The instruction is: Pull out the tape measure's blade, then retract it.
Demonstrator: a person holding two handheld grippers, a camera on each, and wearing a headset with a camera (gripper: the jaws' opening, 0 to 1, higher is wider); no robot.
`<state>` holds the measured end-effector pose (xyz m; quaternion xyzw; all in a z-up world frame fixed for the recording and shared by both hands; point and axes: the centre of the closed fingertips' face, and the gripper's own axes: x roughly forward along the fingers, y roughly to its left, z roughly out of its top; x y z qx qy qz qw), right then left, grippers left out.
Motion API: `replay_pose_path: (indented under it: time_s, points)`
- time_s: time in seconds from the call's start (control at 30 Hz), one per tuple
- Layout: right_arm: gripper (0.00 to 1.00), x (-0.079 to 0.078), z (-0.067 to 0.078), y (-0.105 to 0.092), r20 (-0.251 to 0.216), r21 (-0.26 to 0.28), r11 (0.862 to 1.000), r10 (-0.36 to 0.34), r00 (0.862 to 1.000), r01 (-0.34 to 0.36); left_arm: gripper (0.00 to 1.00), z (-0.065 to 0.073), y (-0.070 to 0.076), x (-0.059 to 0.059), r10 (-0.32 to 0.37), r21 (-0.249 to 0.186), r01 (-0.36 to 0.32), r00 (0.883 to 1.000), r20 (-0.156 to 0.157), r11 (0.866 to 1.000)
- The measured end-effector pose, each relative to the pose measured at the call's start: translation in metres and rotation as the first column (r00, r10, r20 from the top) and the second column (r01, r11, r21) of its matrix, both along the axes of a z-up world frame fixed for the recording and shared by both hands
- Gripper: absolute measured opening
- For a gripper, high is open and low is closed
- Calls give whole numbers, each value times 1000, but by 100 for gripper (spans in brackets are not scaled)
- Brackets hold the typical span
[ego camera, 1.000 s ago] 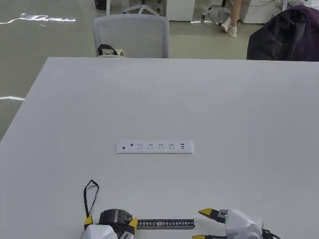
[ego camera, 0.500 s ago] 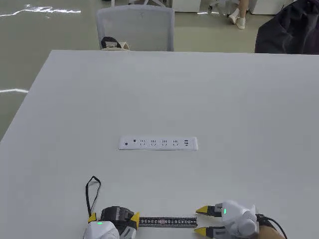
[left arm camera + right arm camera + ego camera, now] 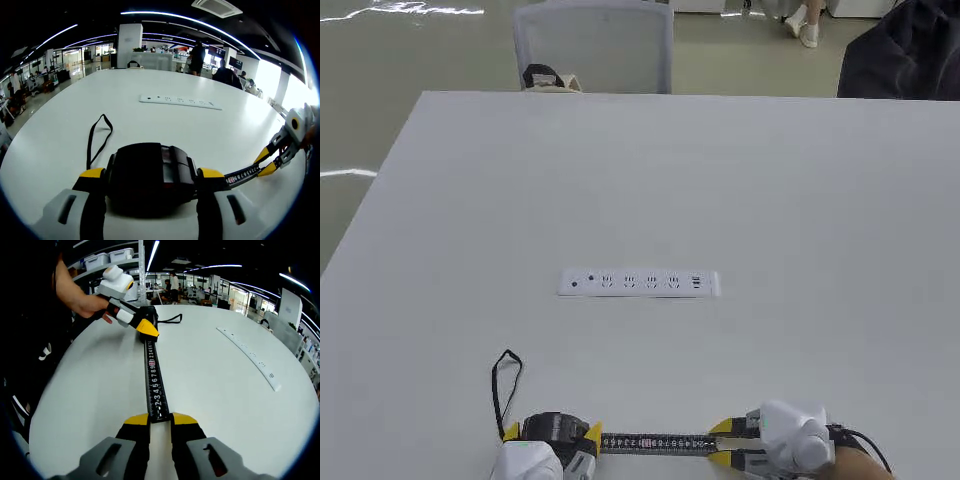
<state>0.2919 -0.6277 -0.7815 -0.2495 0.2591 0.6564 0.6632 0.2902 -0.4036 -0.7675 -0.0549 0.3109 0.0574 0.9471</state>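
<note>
Two tools engaged: left tool (image 3: 552, 432) clamps the tape measure case (image 3: 150, 172) on the counter (image 3: 720, 180); right tool (image 3: 160, 418) pinches the blade (image 3: 152, 375) end, rightward of the case. Blade axis runs straight between them, partly drawn.

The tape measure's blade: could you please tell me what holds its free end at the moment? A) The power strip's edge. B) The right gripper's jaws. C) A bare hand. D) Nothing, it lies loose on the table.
B: in the right gripper view the right gripper has its yellow-tipped jaws closed on the end of the blade, which runs back across the table to the case.
</note>
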Motion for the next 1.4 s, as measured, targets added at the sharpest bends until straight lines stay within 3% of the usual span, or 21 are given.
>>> replay_pose_path:
  time_s: [0.4, 0.93, 1.17, 1.33, 1.4]
  points:
    - [12, 1, -2, -1, 6, -5, 1000, 0, 1000, 0, 70, 2, 0, -1, 14, 3, -14, 1000, -13, 1000]
    - [12, 0, 0, 0, 8, -15, 1000, 10, 1000, -10, 69, 0, 1, -1, 9, -3, -9, 1000, -6, 1000]
    - [12, 0, 0, 2, 9, -18, 1000, 13, 1000, -13, 71, 5, 0, -3, 50, -17, -50, 999, -9, 999]
    - [12, -1, -1, 2, 11, -20, 1000, 15, 1000, -15, 72, 9, 4, 2, 88, -37, -87, 996, 20, 996]
    - [12, -1, -1, 2, 11, -20, 1000, 15, 1000, -15, 72, 6, 6, 4, 95, -43, -94, 995, 17, 995]
